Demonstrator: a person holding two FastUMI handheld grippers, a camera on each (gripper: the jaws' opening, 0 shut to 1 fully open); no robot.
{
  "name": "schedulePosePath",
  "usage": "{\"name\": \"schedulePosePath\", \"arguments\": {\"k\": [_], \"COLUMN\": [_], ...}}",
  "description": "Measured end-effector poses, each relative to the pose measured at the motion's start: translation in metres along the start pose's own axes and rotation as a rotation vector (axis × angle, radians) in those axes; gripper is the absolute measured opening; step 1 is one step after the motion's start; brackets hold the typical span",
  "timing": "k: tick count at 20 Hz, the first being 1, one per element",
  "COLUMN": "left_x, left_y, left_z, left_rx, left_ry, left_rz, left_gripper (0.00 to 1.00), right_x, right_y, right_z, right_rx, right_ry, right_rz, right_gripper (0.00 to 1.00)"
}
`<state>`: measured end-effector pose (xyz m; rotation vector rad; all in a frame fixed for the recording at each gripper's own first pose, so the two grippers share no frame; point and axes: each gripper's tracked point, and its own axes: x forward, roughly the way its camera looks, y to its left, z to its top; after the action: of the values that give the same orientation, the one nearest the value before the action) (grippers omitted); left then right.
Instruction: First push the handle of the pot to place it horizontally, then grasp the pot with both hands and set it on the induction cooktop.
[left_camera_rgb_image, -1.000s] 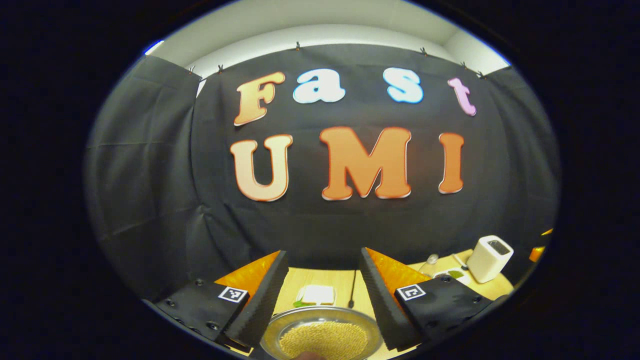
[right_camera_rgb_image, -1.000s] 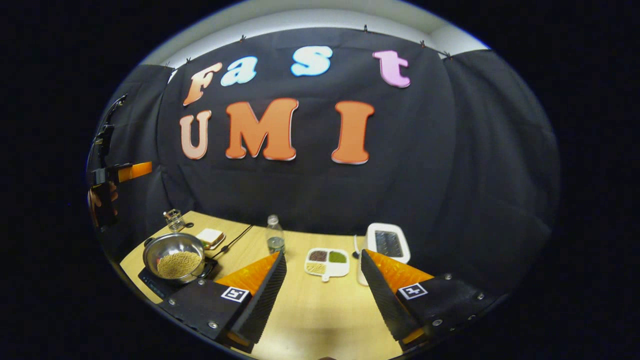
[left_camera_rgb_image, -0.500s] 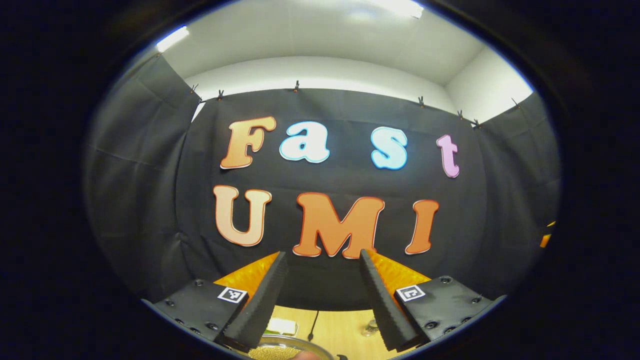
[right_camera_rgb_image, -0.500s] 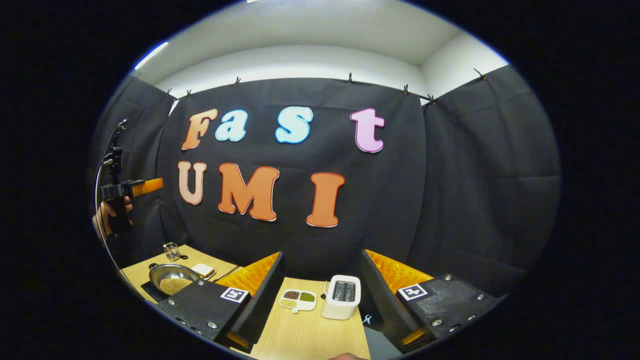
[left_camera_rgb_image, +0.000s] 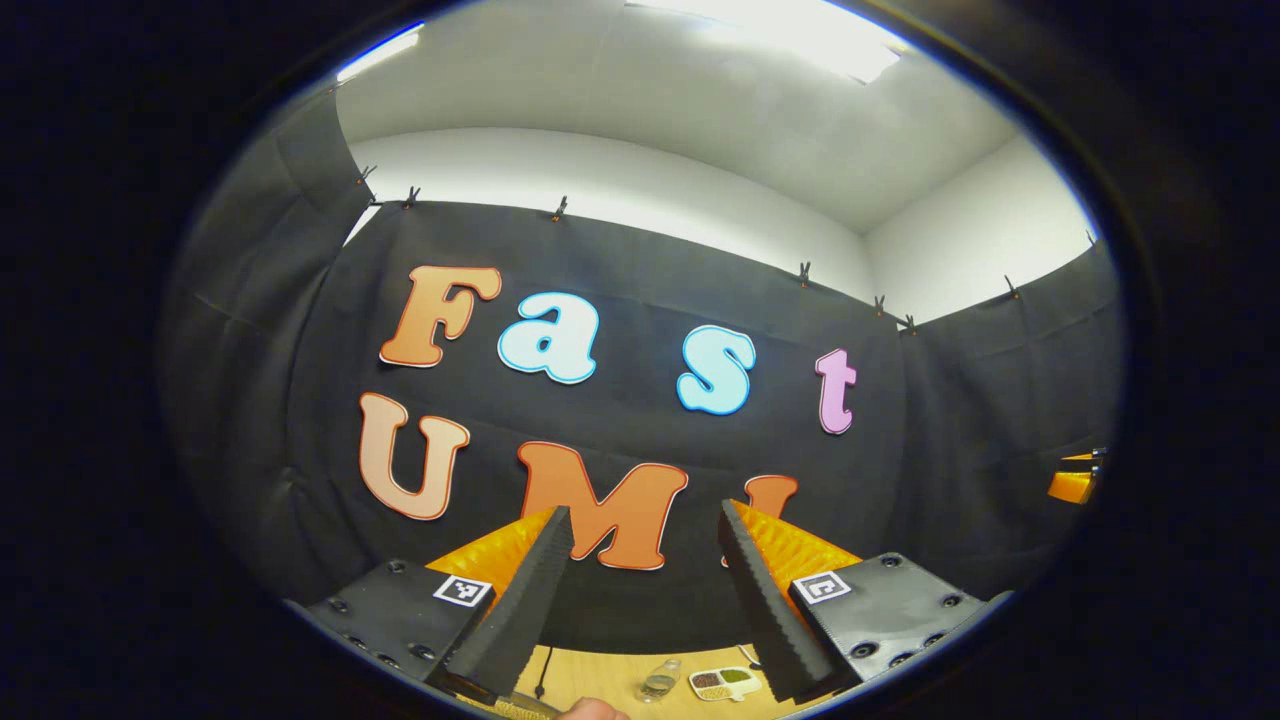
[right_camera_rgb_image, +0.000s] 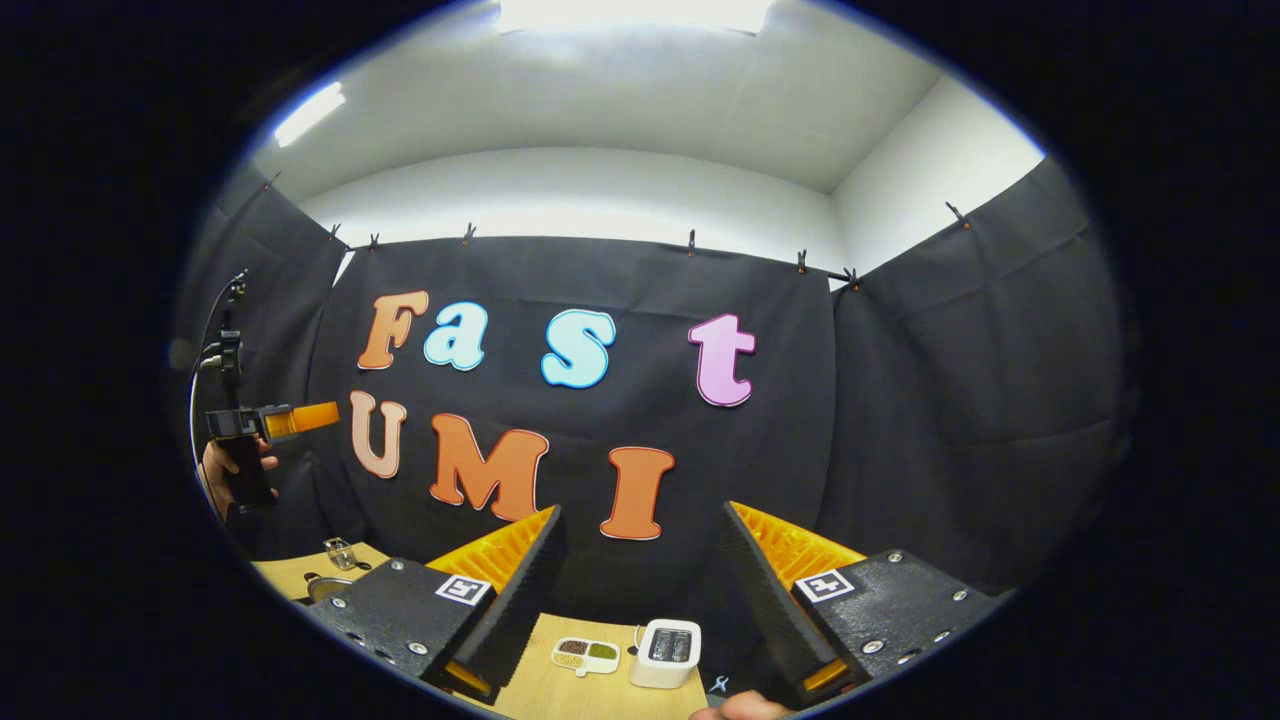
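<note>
The left gripper (left_camera_rgb_image: 643, 520) stands at the bottom centre of the left gripper view with its two fingers spread wide and nothing between them; it is raised and points at the black cloth wall (left_camera_rgb_image: 250, 400) rather than at the table. Below the fingers, at the lower edge of that frame, a narrow strip of the light wooden table (left_camera_rgb_image: 600, 668) carries one clear plastic bottle (left_camera_rgb_image: 657, 682) and, just to its right, one white divided dish with dark and green fillings (left_camera_rgb_image: 722, 682). The right gripper (right_camera_rgb_image: 640, 515) is likewise released, its two fingers apart and holding nothing, at the bottom centre of the right gripper view. Between these fingers, on the wooden table (right_camera_rgb_image: 540, 690), lie one white divided dish (right_camera_rgb_image: 585, 652) and one white toaster with a top slot (right_camera_rgb_image: 665, 650), side by side. At the lower left of the right gripper view, one round metal pot (right_camera_rgb_image: 322, 586) sits near the table's left end, mostly hidden behind the gripper body, with one small clear glass container (right_camera_rgb_image: 340, 552) just behind it. In the middle left of the same frame, one hand (right_camera_rgb_image: 235, 478) holds the other gripper high above the table, well apart from the pot.
</note>
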<state>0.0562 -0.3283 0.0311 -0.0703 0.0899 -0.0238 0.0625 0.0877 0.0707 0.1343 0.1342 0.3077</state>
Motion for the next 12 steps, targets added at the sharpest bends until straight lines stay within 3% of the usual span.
{"name": "schedulePosePath", "arguments": {"k": [4, 6, 12], "left_x": [0.000, 0.004, 0.002], "left_y": [0.003, 0.003, 0.015], "left_z": [0.019, 0.024, 0.052], "left_rx": [0.028, 0.005, 0.040], "left_ry": [-0.030, -0.030, -0.098], "left_rz": [0.033, 0.034, 0.068], "left_gripper": [0.95, 0.97, 0.94], "right_x": [0.008, 0.013, 0.023], "right_y": [-0.001, 0.000, 0.007], "right_z": [0.028, 0.038, 0.057], "right_rx": [-0.034, -0.038, -0.044], "right_ry": [-0.050, -0.077, -0.118], "right_rz": [-0.018, -0.022, -0.001], "right_gripper": [0.98, 0.95, 0.95]}}
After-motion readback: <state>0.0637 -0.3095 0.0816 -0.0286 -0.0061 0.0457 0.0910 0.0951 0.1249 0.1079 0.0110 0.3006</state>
